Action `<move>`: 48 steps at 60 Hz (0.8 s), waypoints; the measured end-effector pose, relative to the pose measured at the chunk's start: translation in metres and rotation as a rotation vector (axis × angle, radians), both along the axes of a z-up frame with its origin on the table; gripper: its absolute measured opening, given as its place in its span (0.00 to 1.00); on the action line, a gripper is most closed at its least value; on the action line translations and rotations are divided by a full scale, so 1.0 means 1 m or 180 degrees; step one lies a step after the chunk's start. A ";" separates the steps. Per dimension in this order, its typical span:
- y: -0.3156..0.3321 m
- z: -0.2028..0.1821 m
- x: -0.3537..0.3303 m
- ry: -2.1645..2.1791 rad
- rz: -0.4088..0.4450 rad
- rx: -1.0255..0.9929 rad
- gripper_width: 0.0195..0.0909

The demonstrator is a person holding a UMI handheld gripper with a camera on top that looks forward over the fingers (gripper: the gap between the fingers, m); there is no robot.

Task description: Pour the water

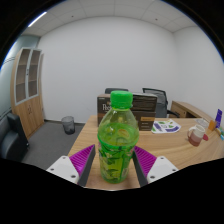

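Item: bottle (117, 140), clear with greenish tint, green cap on, upright. It stood between the fingers of the gripper (115, 162), long axis vertical, crosswise to the fingers' forward reach. Pads (75, 162) lay close at either side; whether they pressed the bottle could not be told. Beyond the bottle ran a wooden table (165, 140). Right of the bottle, farther off, lay a second bottle (200, 130) on its side. Judged: pouring not yet begun.
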State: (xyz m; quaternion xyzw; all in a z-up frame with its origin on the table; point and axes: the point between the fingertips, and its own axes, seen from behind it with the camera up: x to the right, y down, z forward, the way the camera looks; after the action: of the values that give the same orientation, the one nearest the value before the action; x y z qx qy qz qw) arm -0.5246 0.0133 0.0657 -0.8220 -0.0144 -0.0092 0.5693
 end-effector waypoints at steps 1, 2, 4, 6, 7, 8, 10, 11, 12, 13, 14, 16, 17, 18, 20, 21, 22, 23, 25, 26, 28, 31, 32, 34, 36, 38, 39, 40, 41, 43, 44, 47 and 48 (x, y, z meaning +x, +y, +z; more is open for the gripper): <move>0.002 0.000 0.001 -0.0010 -0.0004 0.0022 0.72; 0.003 0.000 0.001 -0.0014 -0.0016 0.0049 0.70; 0.005 0.005 0.002 -0.0016 -0.0049 0.0128 0.60; 0.006 0.009 0.002 -0.0026 -0.0055 0.0213 0.52; 0.006 0.007 0.000 -0.0020 -0.0028 0.0220 0.53; 0.006 0.007 -0.001 -0.0029 -0.0017 0.0235 0.51; 0.007 0.007 0.000 -0.0014 -0.0024 0.0273 0.47; 0.007 0.008 -0.001 0.0020 -0.0026 0.0299 0.45; 0.007 0.008 0.000 0.0056 -0.0030 0.0315 0.43; 0.010 0.009 -0.002 0.0083 -0.0042 0.0330 0.40; 0.008 0.008 0.001 0.0101 -0.0038 0.0348 0.37; 0.008 0.008 0.001 0.0112 -0.0033 0.0356 0.31; 0.008 0.008 0.001 0.0097 -0.0023 0.0358 0.28; 0.008 0.007 0.000 0.0074 -0.0006 0.0357 0.25; 0.009 0.007 0.000 0.0058 0.0007 0.0362 0.22; 0.009 0.007 0.000 0.0076 0.0003 0.0361 0.20; 0.010 0.008 0.001 0.0098 -0.0010 0.0364 0.20; 0.010 0.008 0.000 0.0110 -0.0011 0.0374 0.20; 0.010 0.009 0.000 0.0095 0.0008 0.0394 0.20; 0.009 0.008 0.001 0.0089 0.0013 0.0402 0.20; 0.009 0.008 0.001 0.0103 0.0018 0.0404 0.20; 0.010 0.008 0.001 0.0130 0.0023 0.0410 0.20; 0.010 0.008 0.001 0.0137 0.0024 0.0404 0.20; 0.010 0.007 0.001 0.0170 0.0016 0.0381 0.20; 0.010 0.007 0.000 0.0206 0.0022 0.0352 0.20; 0.012 0.008 0.003 0.0282 0.0035 0.0310 0.20; 0.012 0.008 0.003 0.0344 0.0032 0.0285 0.20; 0.012 0.009 0.004 0.0421 0.0030 0.0252 0.20; 0.012 0.009 0.004 0.0507 0.0032 0.0213 0.20; 0.014 0.010 0.007 0.0679 0.0048 0.0138 0.20; 0.016 0.011 0.010 0.0761 0.0047 0.0109 0.20; 0.023 0.012 0.022 0.1043 -0.0023 0.0016 0.20; 0.025 0.015 0.027 0.1140 -0.0045 -0.0013 0.20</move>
State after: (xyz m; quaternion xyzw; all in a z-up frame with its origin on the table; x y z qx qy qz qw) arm -0.4974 0.0379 0.0805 -0.8117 0.0930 0.1335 0.5609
